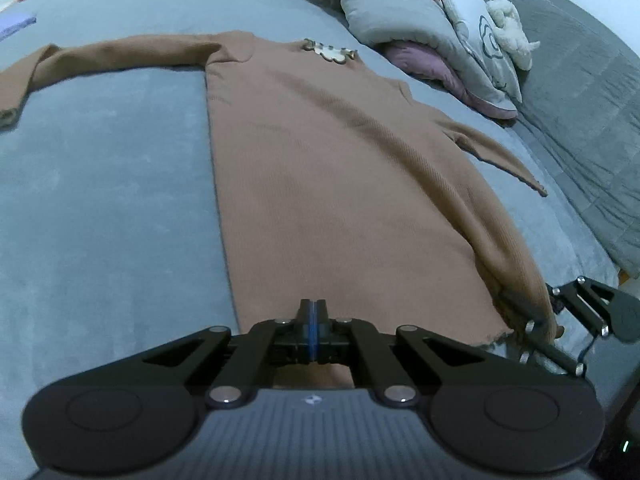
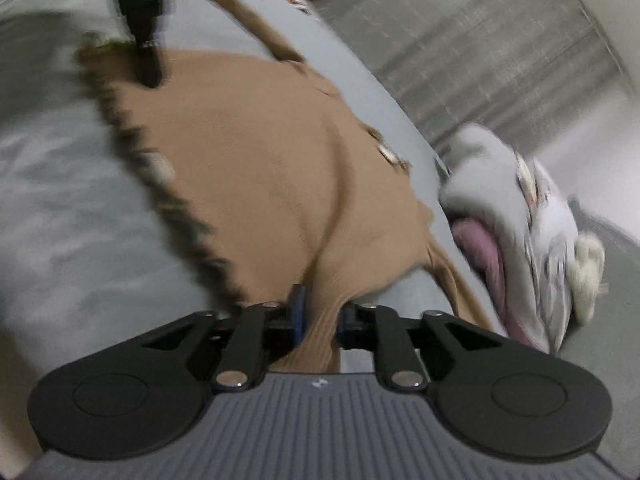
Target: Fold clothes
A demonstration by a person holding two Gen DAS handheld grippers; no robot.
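A brown long-sleeved garment (image 1: pixel 328 168) lies flat on a grey bed (image 1: pixel 100 200), collar with a cream trim (image 1: pixel 330 51) at the far end, sleeves spread left and right. My left gripper (image 1: pixel 313 312) is shut at the garment's near hem, left of centre; whether it pinches cloth I cannot tell. My right gripper (image 2: pixel 320 316) is shut on the garment's hem corner (image 2: pixel 320 312), cloth bunched between its fingers; it also shows in the left wrist view (image 1: pixel 536 320) at the hem's right corner, lifting it slightly. The left gripper appears in the right wrist view (image 2: pixel 148 68) on the hem.
A bunched grey quilt with flower print (image 1: pixel 432 12) and a pink lining lies at the far right, with a cream plush toy (image 1: pixel 512 32) on it. A dark grey quilted cover (image 1: pixel 580 100) runs along the right side. A purple item (image 1: pixel 16 24) lies far left.
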